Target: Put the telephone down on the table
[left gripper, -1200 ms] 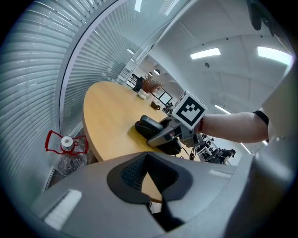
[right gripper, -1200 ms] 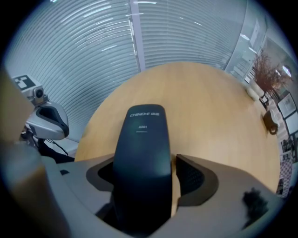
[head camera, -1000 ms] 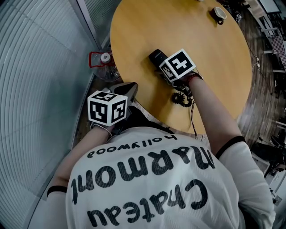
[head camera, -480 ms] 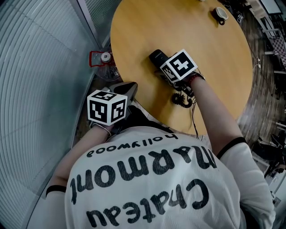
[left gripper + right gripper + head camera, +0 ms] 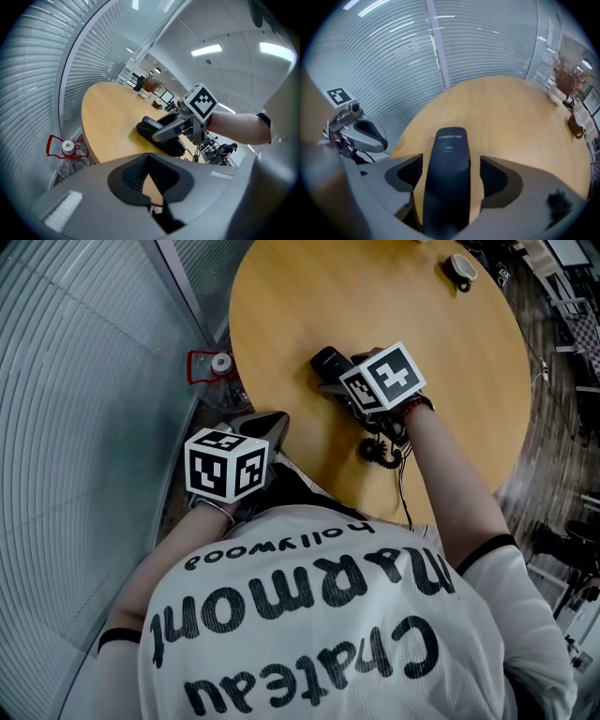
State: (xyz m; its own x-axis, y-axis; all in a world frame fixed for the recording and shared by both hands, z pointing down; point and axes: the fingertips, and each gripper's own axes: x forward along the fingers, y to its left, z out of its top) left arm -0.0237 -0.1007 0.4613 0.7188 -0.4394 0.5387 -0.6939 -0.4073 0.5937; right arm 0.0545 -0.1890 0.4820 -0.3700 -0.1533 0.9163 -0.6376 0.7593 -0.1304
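Observation:
A black telephone handset [image 5: 450,178] lies flat on the round wooden table [image 5: 422,315]. Its far end [image 5: 328,360] pokes out ahead of my right gripper [image 5: 339,381]. My right gripper [image 5: 451,171] straddles the handset with its jaws open, and bare wood shows on both sides between the pads and the phone. The left gripper view shows the handset [image 5: 150,129] under the right gripper [image 5: 169,131]. My left gripper [image 5: 270,425] hangs off the table's near edge, away from the phone. Its jaws [image 5: 149,171] meet at the tips and hold nothing.
A coiled black cord [image 5: 380,448] lies on the table behind the right hand. A cup [image 5: 459,270] stands at the far right of the table. A plastic bottle with a red carrier [image 5: 220,371] sits on the floor by the blinds, left of the table.
The right gripper has drawn back slightly along the handset, so more of the phone's far end shows. The left gripper has stayed where it was.

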